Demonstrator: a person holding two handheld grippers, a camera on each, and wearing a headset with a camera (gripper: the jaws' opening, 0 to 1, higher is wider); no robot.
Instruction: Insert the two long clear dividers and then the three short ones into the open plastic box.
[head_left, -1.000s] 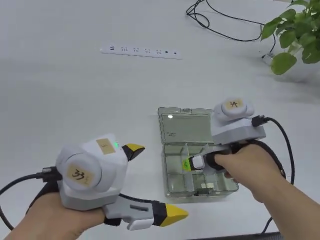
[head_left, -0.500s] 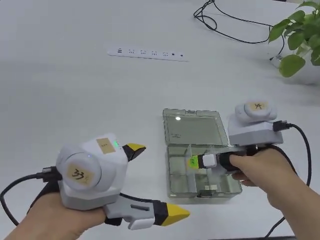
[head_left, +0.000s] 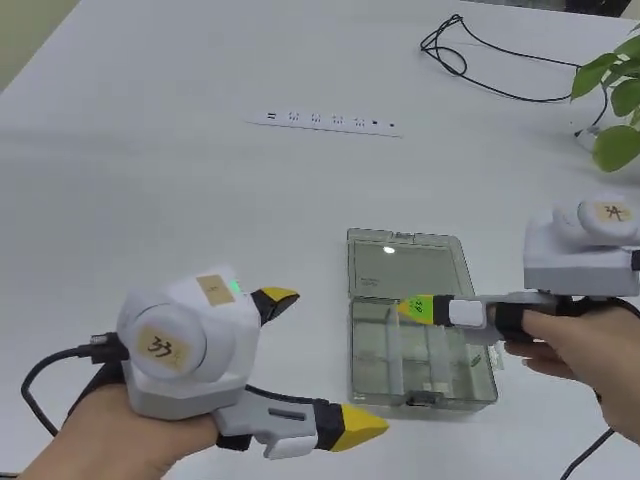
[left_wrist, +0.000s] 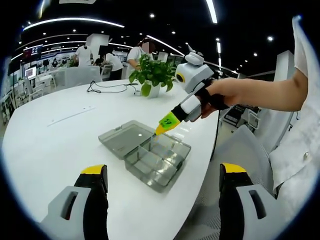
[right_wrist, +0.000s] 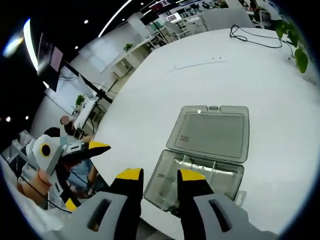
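Observation:
The clear plastic box (head_left: 420, 372) lies open on the white table, its lid (head_left: 410, 268) flat behind it. Clear dividers stand inside the base and split it into compartments. My right gripper (head_left: 413, 309) hovers just above the box's hinge side, coming in from the right. In the right gripper view its jaws (right_wrist: 161, 175) stand a narrow gap apart with nothing between them, over the box (right_wrist: 200, 170). My left gripper (head_left: 318, 362) is wide open and empty, left of the box. From the left gripper (left_wrist: 162, 177) view, the box (left_wrist: 150, 155) sits ahead.
A white power strip (head_left: 330, 120) lies far back on the table. A black cable (head_left: 480, 60) loops at the back right beside a green plant (head_left: 615, 100). The table edge runs close below the box.
My right gripper has lifted out of the box base and drawn back to the right. The left gripper has stayed put. The head camera has shifted.

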